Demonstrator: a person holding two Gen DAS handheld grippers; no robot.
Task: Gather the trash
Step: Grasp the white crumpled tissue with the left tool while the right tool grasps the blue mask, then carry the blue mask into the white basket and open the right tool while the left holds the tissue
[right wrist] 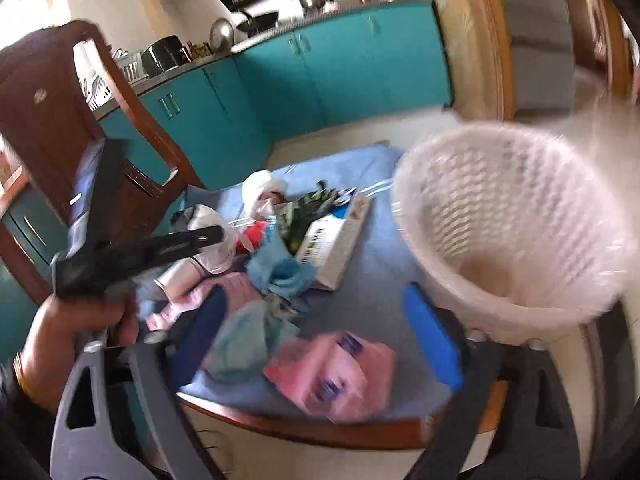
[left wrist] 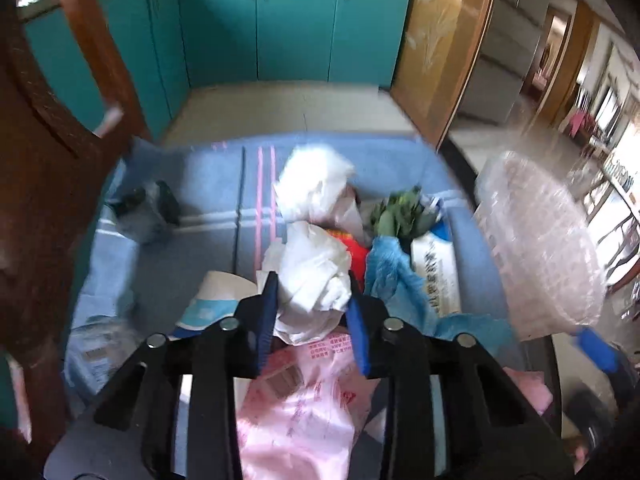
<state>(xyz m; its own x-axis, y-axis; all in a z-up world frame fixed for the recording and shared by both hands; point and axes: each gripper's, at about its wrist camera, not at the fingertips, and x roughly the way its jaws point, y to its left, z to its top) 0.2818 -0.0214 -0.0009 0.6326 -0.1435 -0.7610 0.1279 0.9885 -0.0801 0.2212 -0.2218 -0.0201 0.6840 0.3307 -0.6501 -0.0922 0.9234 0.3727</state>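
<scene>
**A:** Kitchen with teal cabinets [left wrist: 292,24], and a wooden table [right wrist: 304,428] under a blue cloth [left wrist: 192,184] that's covered in junk. What's the left gripper doing?

**B:** The left gripper [left wrist: 314,300] is clamped on a crumpled white plastic bag [left wrist: 312,276], blue pads pressing it from both sides. A pink printed bag [left wrist: 296,412] sits right under it at 6 o'clock. At 3 o'clock is a blue rag [left wrist: 392,276], past that a white box [left wrist: 436,276], and some green leaves [left wrist: 400,212] at 1 o'clock. Another white bag [left wrist: 316,184] is further back at 12.

**A:** And the right one?

**B:** The right gripper [right wrist: 320,328] has its jaws wide apart, nothing between them. Its right finger [right wrist: 432,340] looks like it's against the white mesh basket [right wrist: 508,232], which fills the view from 1 to 4 o'clock; too blurry to tell how it's held. A pink tissue pack [right wrist: 332,372] lies near the table's edge, just below the gap.

**A:** Far side?

**B:** A dark wooden chair [right wrist: 52,120] at 10 o'clock.
</scene>
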